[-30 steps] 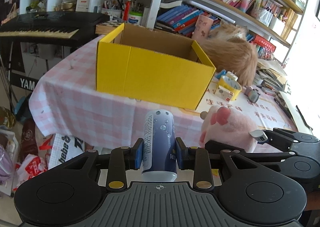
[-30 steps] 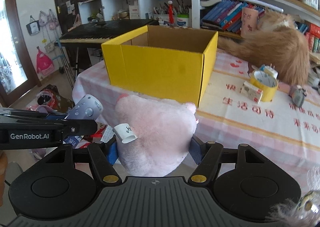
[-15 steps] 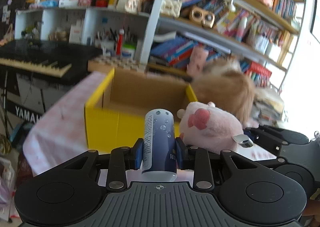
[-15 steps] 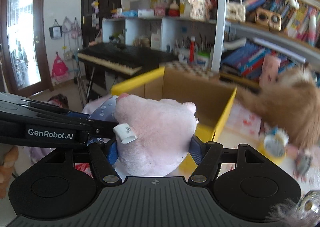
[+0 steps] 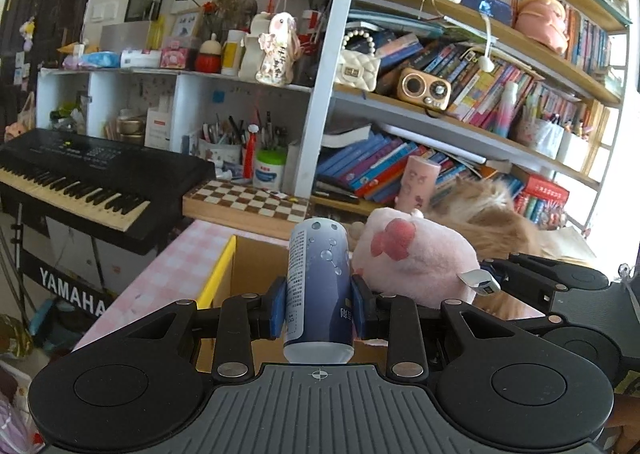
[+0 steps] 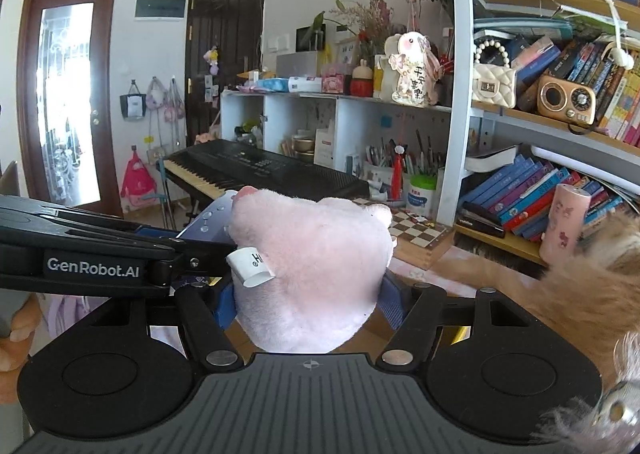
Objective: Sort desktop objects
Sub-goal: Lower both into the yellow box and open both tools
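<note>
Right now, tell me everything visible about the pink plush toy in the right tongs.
The pink plush toy is a rounded, soft, fuzzy lump of pale pink fabric with a darker pink patch on one side and a white sewn-in tag. The right tongs clamp its lower body between blue pads, holding it aloft. It sits close beside the blue cylindrical can; whether they touch is unclear.

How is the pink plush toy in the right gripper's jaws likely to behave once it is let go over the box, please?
The pink plush toy looks soft: it bulges past the right gripper, so it probably squashes and springs back. It seems light for its bulk. Fuzzy and rounded, it should land softly in the yellow box, unlikely to break.
</note>
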### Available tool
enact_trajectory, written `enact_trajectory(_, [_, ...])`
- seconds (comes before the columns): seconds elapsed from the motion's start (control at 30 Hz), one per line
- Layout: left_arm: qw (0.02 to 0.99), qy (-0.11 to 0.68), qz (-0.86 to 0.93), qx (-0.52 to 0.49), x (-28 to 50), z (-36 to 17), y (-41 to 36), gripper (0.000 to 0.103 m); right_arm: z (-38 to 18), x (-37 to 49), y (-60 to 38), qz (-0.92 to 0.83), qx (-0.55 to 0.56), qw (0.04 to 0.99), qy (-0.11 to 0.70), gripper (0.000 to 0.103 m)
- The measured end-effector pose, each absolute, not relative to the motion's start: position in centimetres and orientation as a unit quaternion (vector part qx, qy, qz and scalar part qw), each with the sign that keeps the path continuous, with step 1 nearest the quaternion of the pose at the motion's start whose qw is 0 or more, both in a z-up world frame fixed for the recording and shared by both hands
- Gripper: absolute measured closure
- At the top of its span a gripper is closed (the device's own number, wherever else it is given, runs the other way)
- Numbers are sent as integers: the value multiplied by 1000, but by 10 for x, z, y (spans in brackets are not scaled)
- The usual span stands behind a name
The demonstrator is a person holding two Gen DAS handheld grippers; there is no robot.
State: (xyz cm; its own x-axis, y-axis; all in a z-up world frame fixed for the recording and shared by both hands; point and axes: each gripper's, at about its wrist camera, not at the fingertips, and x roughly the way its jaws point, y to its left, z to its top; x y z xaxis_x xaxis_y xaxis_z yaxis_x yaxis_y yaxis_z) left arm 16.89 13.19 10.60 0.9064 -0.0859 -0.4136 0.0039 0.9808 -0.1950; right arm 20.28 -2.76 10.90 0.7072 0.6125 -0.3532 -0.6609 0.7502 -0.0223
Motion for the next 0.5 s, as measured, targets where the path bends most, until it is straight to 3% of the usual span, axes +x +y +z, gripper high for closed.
enact_trajectory(0.3, [961,254,-13,-108,220,86,132,72,87,258,-23,366,-99,901,208,38])
enact_trajectory(0.5, [948,298,7,-109,261,58,142,72,60,310,-1,396,-174,863,262,38])
